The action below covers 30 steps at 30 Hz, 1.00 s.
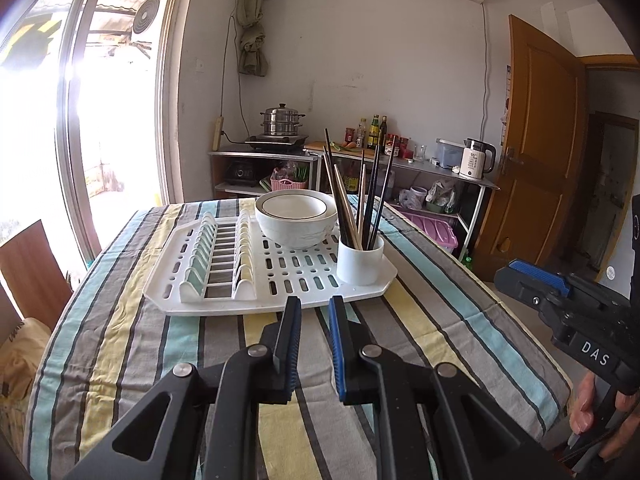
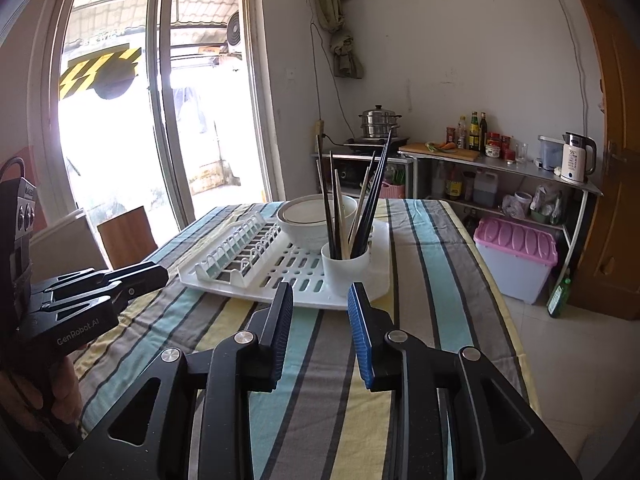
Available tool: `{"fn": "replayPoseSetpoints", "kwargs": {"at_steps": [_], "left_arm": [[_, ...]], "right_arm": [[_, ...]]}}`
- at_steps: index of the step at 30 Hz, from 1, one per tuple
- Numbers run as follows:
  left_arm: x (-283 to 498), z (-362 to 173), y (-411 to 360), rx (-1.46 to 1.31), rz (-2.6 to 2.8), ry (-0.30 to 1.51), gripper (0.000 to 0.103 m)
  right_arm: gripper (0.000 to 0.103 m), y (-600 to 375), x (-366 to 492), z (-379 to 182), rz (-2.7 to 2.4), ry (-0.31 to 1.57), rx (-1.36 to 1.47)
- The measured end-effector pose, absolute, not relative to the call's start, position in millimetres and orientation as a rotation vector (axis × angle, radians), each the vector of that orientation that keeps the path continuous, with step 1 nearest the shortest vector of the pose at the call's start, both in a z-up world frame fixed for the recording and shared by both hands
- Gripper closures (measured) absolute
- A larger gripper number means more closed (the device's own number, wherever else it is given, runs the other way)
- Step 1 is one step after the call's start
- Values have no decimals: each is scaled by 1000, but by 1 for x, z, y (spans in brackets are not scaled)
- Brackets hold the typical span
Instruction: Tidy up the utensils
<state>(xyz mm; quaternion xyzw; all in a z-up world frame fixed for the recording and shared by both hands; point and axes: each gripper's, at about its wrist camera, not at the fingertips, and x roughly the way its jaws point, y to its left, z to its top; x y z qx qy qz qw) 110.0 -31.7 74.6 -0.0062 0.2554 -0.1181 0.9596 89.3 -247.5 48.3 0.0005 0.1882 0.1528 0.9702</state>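
A white drying rack [image 1: 224,300] [image 2: 256,288] lies on the striped tablecloth. On it stand stacked white bowls [image 1: 296,220] [image 2: 308,220] and a white cup [image 1: 360,264] [image 2: 344,272] holding several chopsticks [image 1: 370,196] [image 2: 362,196]. My left gripper [image 1: 314,308] is open and empty, just in front of the rack's near edge. My right gripper [image 2: 320,294] is open and empty, in front of the cup. Each gripper also shows in the other's view: the right one [image 1: 520,276], the left one [image 2: 136,276].
The table [image 1: 120,340] [image 2: 432,320] has its right edge near a pink storage box [image 2: 516,256]. Behind stand metal shelves with a steamer pot [image 1: 280,122], bottles and a white kettle [image 2: 576,158]. A glass sliding door is at left, a wooden door at right.
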Motion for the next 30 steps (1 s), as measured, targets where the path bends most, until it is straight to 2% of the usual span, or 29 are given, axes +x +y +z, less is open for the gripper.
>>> {"fn": "replayPoseSetpoints", "kwargs": {"at_steps": [3,6,17,30], "left_arm": [[91,67,-27,-11,-215,506,90],[78,57,-19,-32,-213,522,90],[46,33,-14,-30,-186,543,90],[51,24,-18,-11,-181,571,90]], "right_arm": [[72,-243,72,38,309,383,-3],[64,-241,58,29,304,386,-5],[64,-234,36,5,287,408,-22],[64,-232,37,3,280,410,-27]]}}
